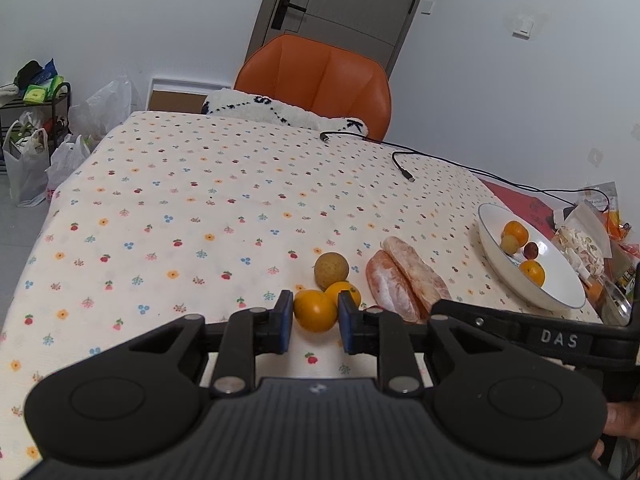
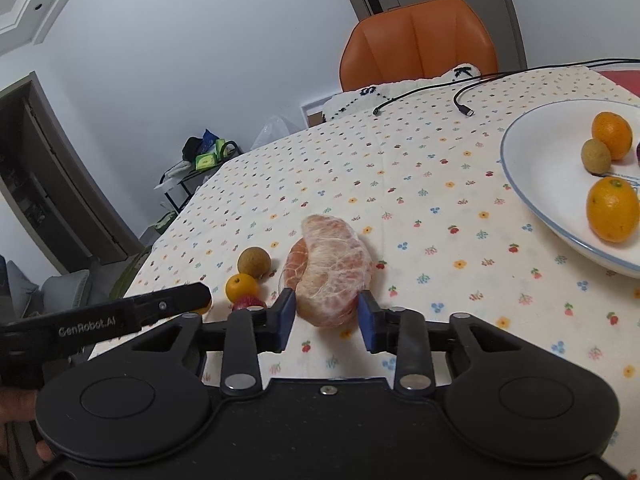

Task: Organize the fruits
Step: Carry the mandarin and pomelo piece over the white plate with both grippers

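In the left wrist view my left gripper (image 1: 316, 320) has both blue pads against the sides of an orange (image 1: 315, 310) resting on the flowered tablecloth. A second orange (image 1: 346, 292) and a round brown fruit (image 1: 331, 270) lie just behind it. Two peeled pomelo segments (image 1: 404, 280) lie to the right. In the right wrist view my right gripper (image 2: 327, 318) is shut on the front pomelo segment (image 2: 332, 268), still on the cloth. The white plate (image 2: 552, 168) at the right holds two oranges, a small brown fruit and a dark red one.
A small red fruit (image 2: 248, 303) lies by the second orange (image 2: 241, 286). Black cables (image 1: 404, 164) cross the far side of the table, before an orange chair (image 1: 320, 80). Snack packets (image 1: 588, 240) sit beyond the plate (image 1: 560, 280). Bags and a rack (image 1: 36, 120) stand at the left.
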A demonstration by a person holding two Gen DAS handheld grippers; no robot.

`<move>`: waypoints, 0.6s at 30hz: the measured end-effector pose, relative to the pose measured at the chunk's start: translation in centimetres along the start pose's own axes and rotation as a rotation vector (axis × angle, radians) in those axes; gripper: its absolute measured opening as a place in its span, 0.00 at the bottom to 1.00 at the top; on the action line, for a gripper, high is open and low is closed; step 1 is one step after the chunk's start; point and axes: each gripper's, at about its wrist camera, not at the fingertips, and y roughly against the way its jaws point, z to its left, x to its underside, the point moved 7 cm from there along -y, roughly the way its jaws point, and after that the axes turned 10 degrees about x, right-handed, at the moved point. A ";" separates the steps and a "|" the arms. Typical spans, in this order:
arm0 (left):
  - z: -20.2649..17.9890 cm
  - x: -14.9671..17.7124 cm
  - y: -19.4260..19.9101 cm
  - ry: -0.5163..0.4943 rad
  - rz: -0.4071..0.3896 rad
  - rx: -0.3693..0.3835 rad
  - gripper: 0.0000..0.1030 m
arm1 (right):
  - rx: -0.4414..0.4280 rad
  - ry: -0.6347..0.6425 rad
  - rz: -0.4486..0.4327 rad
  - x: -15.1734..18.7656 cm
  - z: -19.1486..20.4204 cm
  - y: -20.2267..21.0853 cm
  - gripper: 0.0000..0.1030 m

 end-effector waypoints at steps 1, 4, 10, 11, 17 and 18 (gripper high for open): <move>0.0 0.0 0.0 0.000 -0.001 0.000 0.21 | 0.004 0.000 -0.001 0.0 -0.1 0.2 0.28; -0.1 0.0 0.3 -0.001 -0.005 -0.001 0.21 | 0.021 -0.002 -0.008 -0.1 -0.3 0.7 0.27; 0.2 -0.1 0.5 0.011 -0.014 -0.005 0.21 | 0.042 0.010 -0.009 -0.5 0.1 0.6 0.42; 0.3 -0.1 0.5 0.011 -0.014 -0.005 0.21 | 0.041 0.009 -0.010 -0.5 0.1 0.4 0.47; 0.7 0.1 0.6 0.016 -0.009 -0.005 0.21 | 0.043 0.001 0.001 -0.8 0.6 -0.7 0.49; 0.8 0.1 0.6 0.019 -0.009 -0.006 0.21 | 0.045 0.005 0.003 -0.8 0.7 -0.9 0.49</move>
